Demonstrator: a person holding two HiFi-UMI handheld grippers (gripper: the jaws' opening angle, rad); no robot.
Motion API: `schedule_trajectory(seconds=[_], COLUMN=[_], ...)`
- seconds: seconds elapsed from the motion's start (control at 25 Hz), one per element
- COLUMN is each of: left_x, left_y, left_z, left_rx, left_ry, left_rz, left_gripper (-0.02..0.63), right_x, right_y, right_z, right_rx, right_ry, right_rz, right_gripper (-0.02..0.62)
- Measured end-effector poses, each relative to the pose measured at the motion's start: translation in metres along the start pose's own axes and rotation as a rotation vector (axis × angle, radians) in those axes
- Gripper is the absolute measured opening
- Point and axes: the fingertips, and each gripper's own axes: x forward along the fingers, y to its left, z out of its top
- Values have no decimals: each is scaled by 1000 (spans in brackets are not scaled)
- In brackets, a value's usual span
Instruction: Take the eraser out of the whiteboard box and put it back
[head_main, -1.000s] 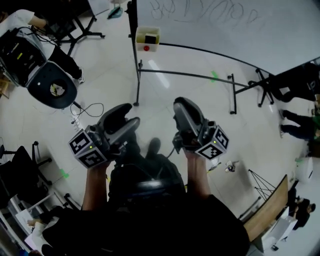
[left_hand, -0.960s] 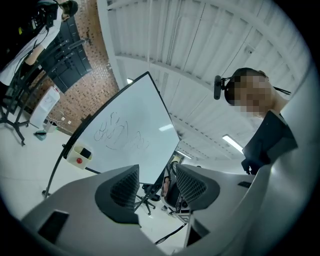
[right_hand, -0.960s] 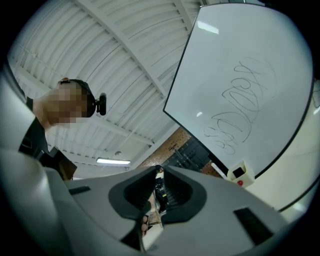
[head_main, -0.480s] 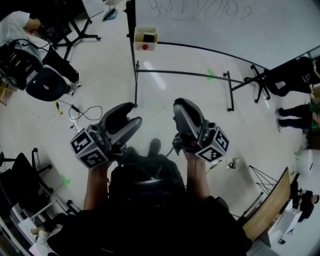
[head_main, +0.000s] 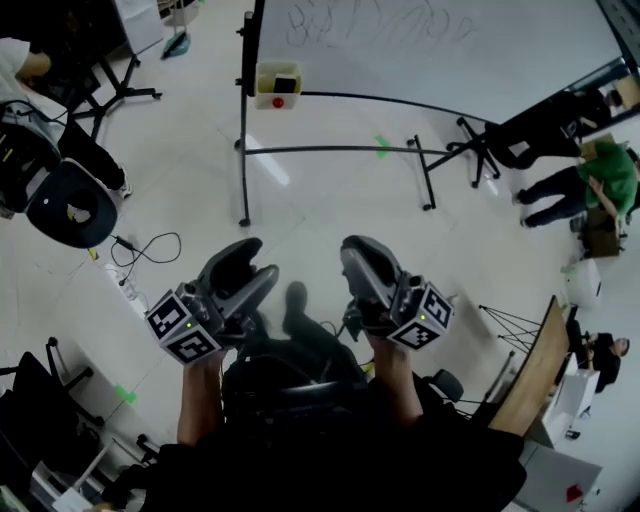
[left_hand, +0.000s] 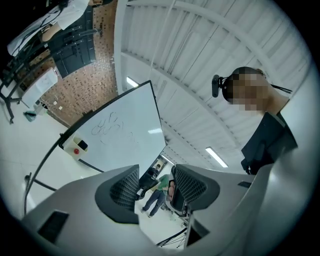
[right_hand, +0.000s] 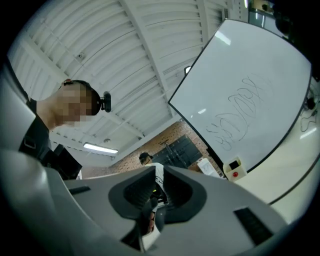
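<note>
The eraser (head_main: 286, 84) is being held in the whiteboard (head_main: 430, 45) box (head_main: 263, 95) at upper left, while the left claw (head_main: 255, 262) and right claw (head_main: 352, 255) are being carried empty lower down, released, the right only narrowly.

Grey left gripper (head_main: 248, 265), matching grey right gripper (head_main: 362, 262), black mesh pads (left_hand: 125, 187), black-and-white marker cubes (head_main: 183, 328) with green lights, black top (head_main: 330, 455)

The whiteboard (head_main: 430, 50) stood ahead on the floor (head_main: 330, 200), with the whiteboard box (head_main: 277, 85) at its lower left corner and the eraser (head_main: 286, 82) inside. A chair (head_main: 70, 205) sat far left (a cable (head_main: 150, 250) lay beside it). The left gripper (head_main: 255, 260) and the right gripper (head_main: 358, 255) were side by side, well apart from the board.
</note>
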Motion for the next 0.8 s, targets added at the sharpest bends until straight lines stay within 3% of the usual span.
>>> schedule_trajectory(seconds=[0.28, 0.8], left_x=[-19, -24], left_y=[-4, -25], left_z=[-6, 2], left_rx=[22, 89], left_ry=[30, -3], left_rz=[-32, 1], left_gripper=[225, 225], right_x=[-3, 1], right_y=[18, 38], right_z=[-27, -19], right_rx=[-12, -13], right_ry=[37, 35], right_rz=[-63, 42], right_gripper=[63, 63])
